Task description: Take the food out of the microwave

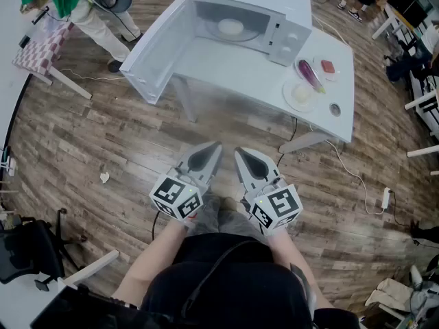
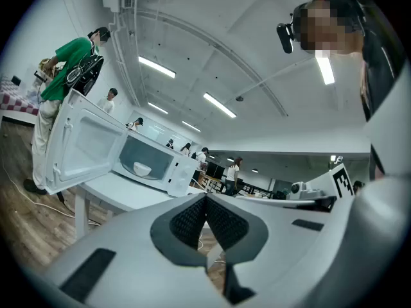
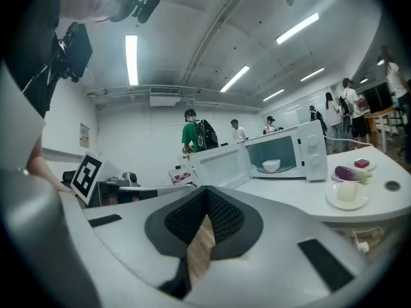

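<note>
Nearest the body: left gripper (image 1: pixel 206 157) and right gripper (image 1: pixel 248 163) are held side by side, roughly level, well short of the desk
Fingers: both pairs are pressed together, with nothing caught between the pads
Floor: a stretch of wooden floor (image 1: pixel 103 136) lies between the grippers and the desk, so the step in hand looks like the walk-up
Desk: the white desk (image 1: pixel 226 67) has a bare strip in front of the microwave, a likely spot to set the food down
Right end of desk: plates (image 1: pixel 287 88) carry pale food (image 1: pixel 300 93), an aubergine (image 1: pixel 310 75) and a red piece (image 1: pixel 328 66); they lie just beside the microwave and want a wide berth
Door: the door (image 1: pixel 154 53) hangs fully open to the left of the opening, so a straight or right-hand approach seems safest
Microwave: the microwave (image 1: pixel 250 19) stands towards the back of the desk, its cavity open to view
Food: a white bowl (image 1: pixel 230 27) sits on the turntable (image 1: pixel 251 33), about mid-cavity, untouched
How to do it well: spread one pair of fingers before entering, take the near rim, keep the bowl level, lift it only just clear of the turntable and draw it out without brushing the walls
</note>
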The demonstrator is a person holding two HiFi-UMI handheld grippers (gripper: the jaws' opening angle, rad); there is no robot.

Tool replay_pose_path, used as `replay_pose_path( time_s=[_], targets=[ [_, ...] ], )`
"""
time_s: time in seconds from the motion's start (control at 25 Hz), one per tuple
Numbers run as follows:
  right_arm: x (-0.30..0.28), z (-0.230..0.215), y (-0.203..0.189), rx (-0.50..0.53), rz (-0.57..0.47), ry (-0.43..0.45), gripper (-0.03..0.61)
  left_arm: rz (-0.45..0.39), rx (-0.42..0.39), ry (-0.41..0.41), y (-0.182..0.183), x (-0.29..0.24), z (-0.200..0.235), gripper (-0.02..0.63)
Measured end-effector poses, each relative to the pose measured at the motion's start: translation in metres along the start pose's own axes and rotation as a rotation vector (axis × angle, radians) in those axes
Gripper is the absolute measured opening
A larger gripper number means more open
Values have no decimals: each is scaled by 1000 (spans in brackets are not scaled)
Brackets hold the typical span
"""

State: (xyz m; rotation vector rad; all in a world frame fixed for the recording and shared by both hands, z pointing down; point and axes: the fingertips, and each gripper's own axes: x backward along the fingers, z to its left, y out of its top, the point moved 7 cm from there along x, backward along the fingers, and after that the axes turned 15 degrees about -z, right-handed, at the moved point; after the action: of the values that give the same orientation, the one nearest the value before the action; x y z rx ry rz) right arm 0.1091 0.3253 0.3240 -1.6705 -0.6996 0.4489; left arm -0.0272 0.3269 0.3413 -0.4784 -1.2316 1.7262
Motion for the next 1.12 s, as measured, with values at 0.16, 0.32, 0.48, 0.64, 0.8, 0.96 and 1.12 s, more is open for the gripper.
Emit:
replay_pose_path(
  time_s=[0.16,0.32,0.48,0.64,0.8,0.96,1.12],
  targets=[
    [2,-8,0,10,-22,-45,18,-13,-62,37,-1,-7,-2,10],
    [10,-9,0,10,-35,-50,17,-24,-95,80,-4,-4,-9,10],
    [18,-12,0,5,-46,-63,17,-32,-99,105,-11,1,-18,9],
    [22,-15,-1,-3,-53,-67,17,-26,-105,114,-17,4,-21,9],
    [18,-24,-4,-13,-49,-88,18,-22,-101,124,-22,-4,-15,9],
    [6,-42,-9,-34,-47,-122,18,-21,-93,116,-26,-23,1,9],
    [-21,-63,-10,-40,-51,-124,18,-22,-81,87,-23,-55,26,9]
  ],
)
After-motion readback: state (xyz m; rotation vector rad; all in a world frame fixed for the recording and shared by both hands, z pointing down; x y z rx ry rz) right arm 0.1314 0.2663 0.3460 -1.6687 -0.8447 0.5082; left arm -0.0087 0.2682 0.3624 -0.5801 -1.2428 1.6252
